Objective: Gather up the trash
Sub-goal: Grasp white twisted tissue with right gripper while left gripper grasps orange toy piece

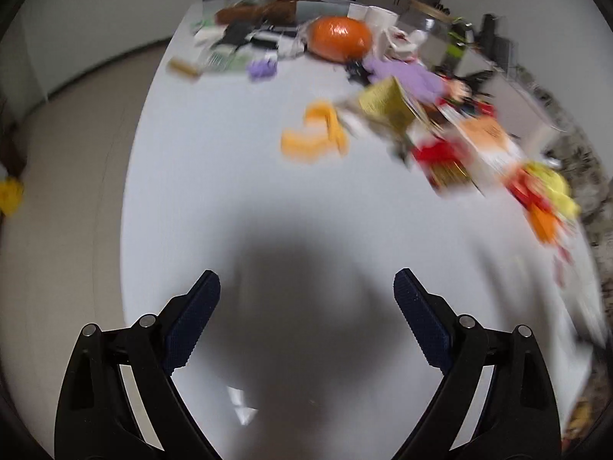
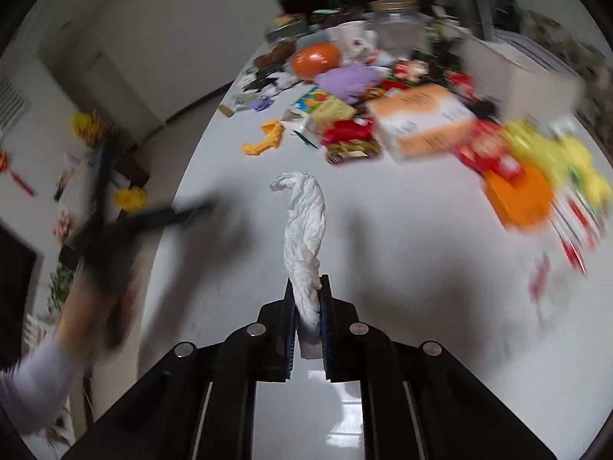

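The twisted white paper tissue (image 2: 304,226) looks very light and soft, so it is judged easy to lift and easy to squash, and it should not break if it is dropped. It is thin and floppy, so the free end is likely to bend or swing when it is carried. The best place to hold it seems to be one end, and that is where it is held: the right gripper (image 2: 306,299) is pressed together on the near end, with the tissue pinched between the two dark pads. A tight pinch is thought to be needed, because soft paper can slip out. The tissue is crumpled and wound into a long rope shape with many small folds, and its far end is bunched into a small knob. It is seen above the bare middle of the white table (image 2: 383,237); whether the far end is touching the table cannot be told. Past it, a blurry pile of bright things is spread over the far side of the table, with a round orange pumpkin (image 1: 339,38) among them. The left gripper (image 1: 306,287) is spread wide over bare table, with nothing between its fingers. In the right view it is seen blurred at the left table edge.
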`<act>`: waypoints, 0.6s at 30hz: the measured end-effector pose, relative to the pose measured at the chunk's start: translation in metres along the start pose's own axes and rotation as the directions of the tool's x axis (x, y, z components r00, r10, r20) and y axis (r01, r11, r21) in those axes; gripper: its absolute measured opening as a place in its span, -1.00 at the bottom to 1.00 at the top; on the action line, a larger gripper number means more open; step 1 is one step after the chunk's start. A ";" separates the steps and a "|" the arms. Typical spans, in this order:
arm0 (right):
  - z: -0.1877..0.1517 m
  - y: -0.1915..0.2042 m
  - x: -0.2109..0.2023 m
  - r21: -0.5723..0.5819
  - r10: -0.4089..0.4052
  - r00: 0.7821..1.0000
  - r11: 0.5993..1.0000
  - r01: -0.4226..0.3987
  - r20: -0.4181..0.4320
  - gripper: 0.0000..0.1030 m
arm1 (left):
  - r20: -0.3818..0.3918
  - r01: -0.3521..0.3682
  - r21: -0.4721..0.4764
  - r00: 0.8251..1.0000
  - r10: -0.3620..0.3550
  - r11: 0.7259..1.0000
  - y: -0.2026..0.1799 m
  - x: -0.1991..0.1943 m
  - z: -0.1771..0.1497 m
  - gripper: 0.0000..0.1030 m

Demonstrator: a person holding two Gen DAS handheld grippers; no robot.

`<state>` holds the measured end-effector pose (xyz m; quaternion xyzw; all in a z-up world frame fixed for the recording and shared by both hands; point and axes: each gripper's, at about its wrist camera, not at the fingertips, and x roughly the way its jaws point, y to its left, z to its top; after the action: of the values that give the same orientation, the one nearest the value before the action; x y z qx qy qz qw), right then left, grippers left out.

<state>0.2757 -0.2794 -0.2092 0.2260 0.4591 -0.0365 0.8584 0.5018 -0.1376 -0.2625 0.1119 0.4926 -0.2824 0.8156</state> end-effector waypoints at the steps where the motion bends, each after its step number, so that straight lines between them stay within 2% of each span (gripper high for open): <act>1: -0.009 -0.001 -0.009 0.022 -0.003 1.000 1.000 0.003 0.008 -0.79 | -0.005 -0.036 0.033 0.999 0.036 0.999 -0.007 0.019 0.024 0.74; 3: -0.028 -0.006 -0.028 0.066 -0.014 1.000 0.998 0.012 0.028 -0.78 | -0.037 -0.059 0.078 0.997 0.062 0.995 -0.005 0.040 0.054 0.74; 6: -0.042 -0.013 -0.037 0.122 -0.017 0.999 0.992 0.011 0.045 -0.78 | -0.073 -0.094 0.081 0.992 0.100 0.992 -0.006 0.074 0.084 0.74; 9: -0.046 -0.019 -0.039 0.162 -0.016 0.998 0.987 0.007 0.056 -0.78 | -0.109 -0.067 0.077 0.991 0.076 0.995 -0.004 0.090 0.093 0.73; 10: -0.044 -0.020 -0.036 0.168 -0.016 0.998 0.986 0.006 0.057 -0.78 | -0.097 -0.052 0.069 0.994 0.058 0.996 -0.004 0.090 0.093 0.61; 12: -0.046 -0.021 -0.039 0.174 -0.018 0.998 0.985 0.006 0.065 -0.78 | -0.077 -0.056 0.072 0.995 0.062 0.996 -0.005 0.085 0.094 0.08; 13: -0.046 -0.022 -0.039 0.176 -0.017 0.997 0.984 0.005 0.069 -0.78 | -0.075 -0.056 0.064 0.995 0.061 0.996 -0.005 0.081 0.093 -0.60; 14: -0.046 -0.023 -0.040 0.178 -0.013 0.997 0.984 0.000 0.072 -0.78 | -0.085 -0.059 0.050 0.994 0.063 0.997 -0.003 0.079 0.092 -0.68; 15: -0.045 -0.024 -0.039 0.181 -0.007 0.997 0.983 -0.006 0.071 -0.78 | -0.098 -0.029 0.036 0.995 0.032 0.999 0.000 0.077 0.089 -0.68; 18: -0.042 -0.025 -0.037 0.173 0.009 0.997 0.985 -0.021 0.072 -0.78 | -0.097 -0.005 0.027 0.995 0.007 1.000 0.001 0.064 0.076 -0.71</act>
<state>0.2152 -0.2895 -0.2081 0.3023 0.4216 -0.0780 0.8514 0.5812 -0.1942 -0.2810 0.1377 0.5277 -0.2805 0.7899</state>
